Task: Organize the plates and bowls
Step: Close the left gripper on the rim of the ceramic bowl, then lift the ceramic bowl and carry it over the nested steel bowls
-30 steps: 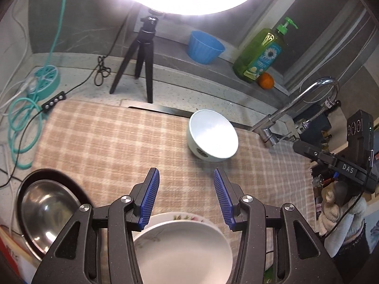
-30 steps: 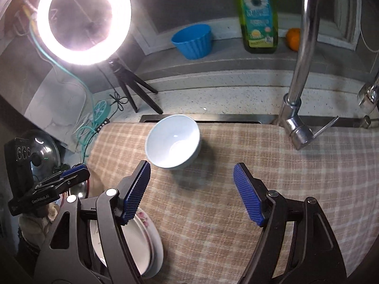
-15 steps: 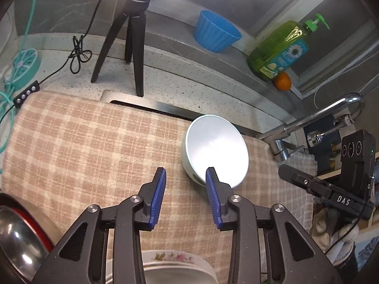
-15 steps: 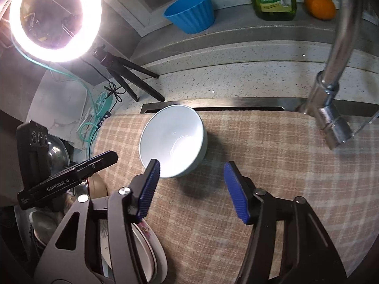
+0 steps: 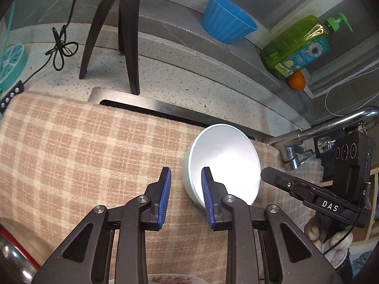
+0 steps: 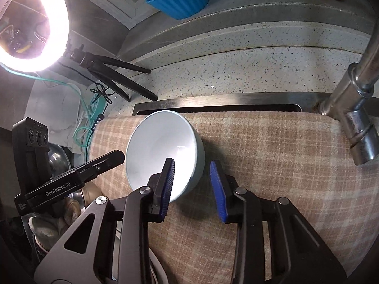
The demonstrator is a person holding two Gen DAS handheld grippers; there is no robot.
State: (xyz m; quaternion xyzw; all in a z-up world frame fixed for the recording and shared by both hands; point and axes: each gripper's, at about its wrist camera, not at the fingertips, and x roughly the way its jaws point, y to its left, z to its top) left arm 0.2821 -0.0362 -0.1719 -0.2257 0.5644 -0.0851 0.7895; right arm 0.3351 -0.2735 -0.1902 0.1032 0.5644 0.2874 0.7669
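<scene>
**Two grippers close in on a white bowl from opposite sides**

A beige checked cloth (image 5: 78, 156) covers most of the worktop, with a speckled stone counter (image 6: 236, 71) behind it at twelve o'clock. A chrome tap (image 6: 355, 123) rises at three o'clock in the right wrist view. The white bowl (image 5: 225, 158) sits upright on the cloth near its far edge. On the ledge behind stand a blue fluted cup (image 5: 225, 21), a green soap bottle (image 5: 296, 47) and an orange (image 5: 296, 81).

The left gripper (image 5: 186, 187) straddles the bowl's rim at its eight o'clock side, one finger inside, one outside. Its jaws have just been closing but still stand slightly apart. The right gripper (image 6: 193, 182) straddles the opposite rim the same way, jaws narrowing, not yet pressing
</scene>
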